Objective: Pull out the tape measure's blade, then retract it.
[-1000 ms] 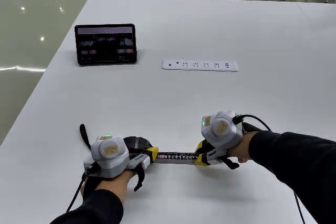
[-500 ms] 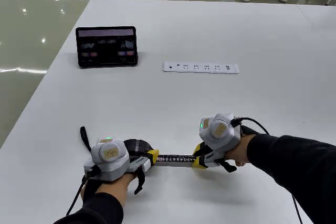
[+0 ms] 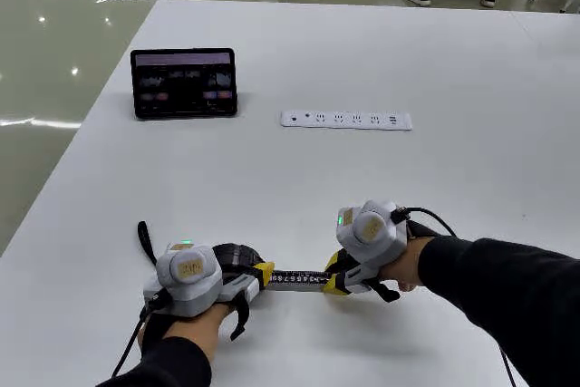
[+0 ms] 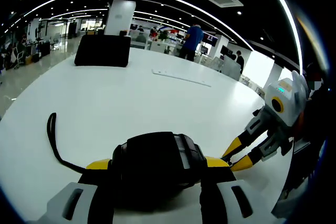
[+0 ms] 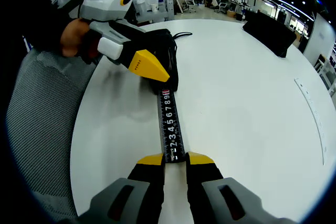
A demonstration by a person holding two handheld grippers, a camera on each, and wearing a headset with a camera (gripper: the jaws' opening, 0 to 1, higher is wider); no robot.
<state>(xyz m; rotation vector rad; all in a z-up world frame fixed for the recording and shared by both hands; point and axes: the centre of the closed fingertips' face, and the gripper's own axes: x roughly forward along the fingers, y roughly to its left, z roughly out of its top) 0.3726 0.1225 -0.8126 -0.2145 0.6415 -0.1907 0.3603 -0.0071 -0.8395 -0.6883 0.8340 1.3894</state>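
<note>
A black tape measure case [image 4: 155,165] with a wrist strap [image 4: 52,140] rests on the white table, and my left gripper [image 3: 256,276] is shut on it. Its blade [image 5: 170,124], marked with numbers, runs a short way out to the right. My right gripper [image 5: 175,159] is shut on the blade's tip. In the head view the case [image 3: 234,256] lies at the lower left, the blade [image 3: 294,276] spans the gap, and my right gripper [image 3: 332,280] sits close to the case.
A dark tablet [image 3: 183,82] stands at the far left of the table [image 3: 290,178]. A white power strip [image 3: 345,120] lies beyond the grippers in the middle. Office chairs and people's legs show past the table's far edge.
My right gripper has moved left toward the case, and the exposed blade between the two grippers has grown shorter. The left gripper has stayed on the case.
</note>
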